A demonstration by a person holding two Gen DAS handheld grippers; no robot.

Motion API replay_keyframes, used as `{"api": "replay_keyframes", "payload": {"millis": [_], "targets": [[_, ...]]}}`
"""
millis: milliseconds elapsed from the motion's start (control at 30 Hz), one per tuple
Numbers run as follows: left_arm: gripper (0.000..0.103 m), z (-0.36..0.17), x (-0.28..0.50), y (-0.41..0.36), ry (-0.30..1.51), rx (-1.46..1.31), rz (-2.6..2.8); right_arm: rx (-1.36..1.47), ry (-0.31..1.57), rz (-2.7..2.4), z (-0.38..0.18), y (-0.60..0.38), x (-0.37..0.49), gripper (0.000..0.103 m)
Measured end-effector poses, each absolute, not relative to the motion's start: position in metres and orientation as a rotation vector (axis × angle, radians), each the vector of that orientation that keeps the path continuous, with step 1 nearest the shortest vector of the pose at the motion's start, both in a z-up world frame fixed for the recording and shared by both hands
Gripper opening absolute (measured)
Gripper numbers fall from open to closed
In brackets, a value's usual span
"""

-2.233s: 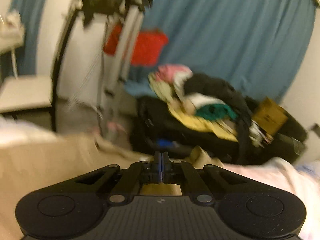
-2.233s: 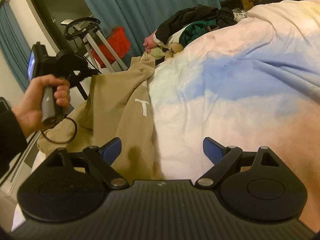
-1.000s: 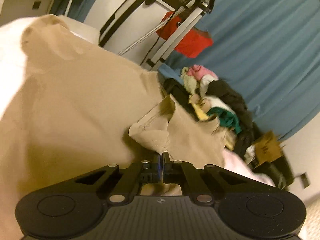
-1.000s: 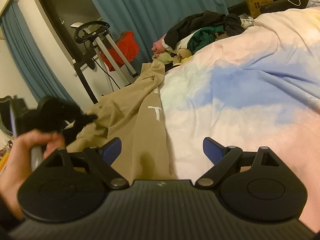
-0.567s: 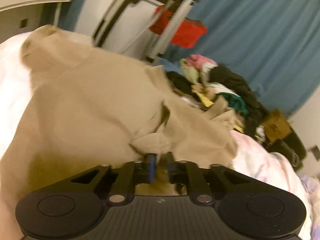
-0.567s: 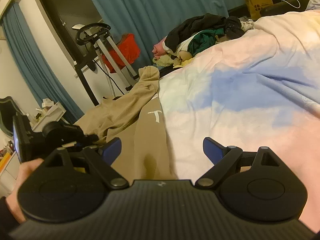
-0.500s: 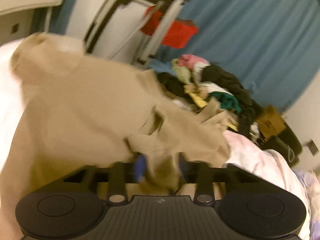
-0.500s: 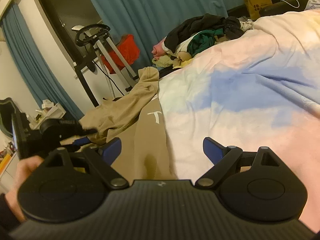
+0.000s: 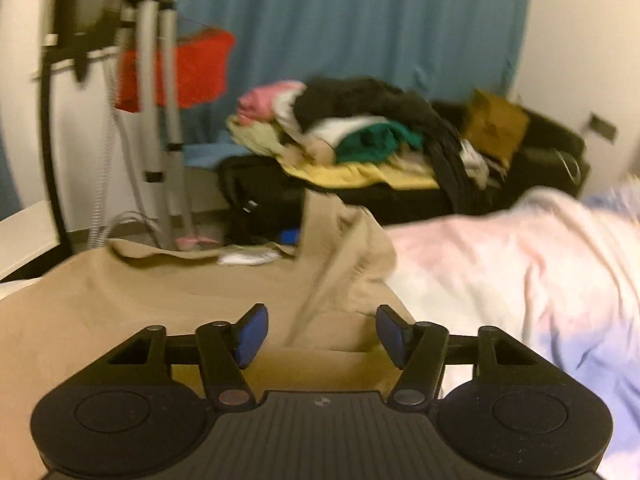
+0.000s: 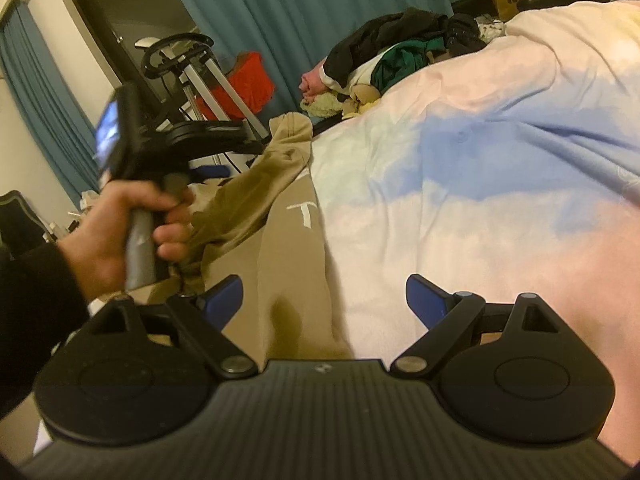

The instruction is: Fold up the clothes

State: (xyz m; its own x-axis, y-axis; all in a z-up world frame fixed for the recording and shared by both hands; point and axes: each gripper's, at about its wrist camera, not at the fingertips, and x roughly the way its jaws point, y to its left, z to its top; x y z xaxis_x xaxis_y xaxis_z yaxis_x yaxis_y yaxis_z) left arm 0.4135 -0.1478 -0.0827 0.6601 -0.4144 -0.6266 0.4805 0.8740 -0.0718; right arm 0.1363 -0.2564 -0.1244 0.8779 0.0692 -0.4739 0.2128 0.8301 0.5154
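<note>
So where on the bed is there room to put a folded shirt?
The pastel duvet is bare from the right edge of the tan garment across to the far side. It is crowded at the left, where the garment sprawls, and beyond the bed's end, where the clothes pile sits.

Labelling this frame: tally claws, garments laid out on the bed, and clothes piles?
Claws: 2, left claw and right claw, both open.
Garments laid out on the duvet: 1, tan garment.
Clothes piles: 1, clothes pile.
Total: 4.

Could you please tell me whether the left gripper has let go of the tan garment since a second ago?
Yes. The left gripper, then shut on a fold, is open above the tan garment, now lying on the pastel bedspread.
</note>
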Motion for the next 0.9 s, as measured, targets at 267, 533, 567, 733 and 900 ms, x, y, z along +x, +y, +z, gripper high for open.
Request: {"api": "replay_keyframes", "payload": {"millis": [267, 533, 567, 733, 900], "targets": [[0.005, -0.084, 0.44, -0.123, 0.671, -0.065, -0.472, 0.594, 0.514, -0.073, -0.128, -0.255, 0.14, 0.09], [0.013, -0.103, 0.459, -0.115, 0.686, 0.075, -0.114, 0.554, 0.506, -0.083, -0.125, -0.251, 0.138, 0.09], [0.016, -0.105, 0.457, -0.112, 0.682, 0.054, -0.118, 0.547, 0.504, -0.082, -0.124, -0.251, 0.138, 0.09], [0.061, -0.087, 0.42, -0.103, 0.649, 0.047, -0.157, 0.53, 0.489, -0.075, -0.12, -0.25, 0.138, 0.09], [0.076, -0.054, 0.322, -0.079, 0.583, 0.046, -0.239, 0.504, 0.457, -0.057, -0.109, -0.245, 0.132, 0.09]]}}
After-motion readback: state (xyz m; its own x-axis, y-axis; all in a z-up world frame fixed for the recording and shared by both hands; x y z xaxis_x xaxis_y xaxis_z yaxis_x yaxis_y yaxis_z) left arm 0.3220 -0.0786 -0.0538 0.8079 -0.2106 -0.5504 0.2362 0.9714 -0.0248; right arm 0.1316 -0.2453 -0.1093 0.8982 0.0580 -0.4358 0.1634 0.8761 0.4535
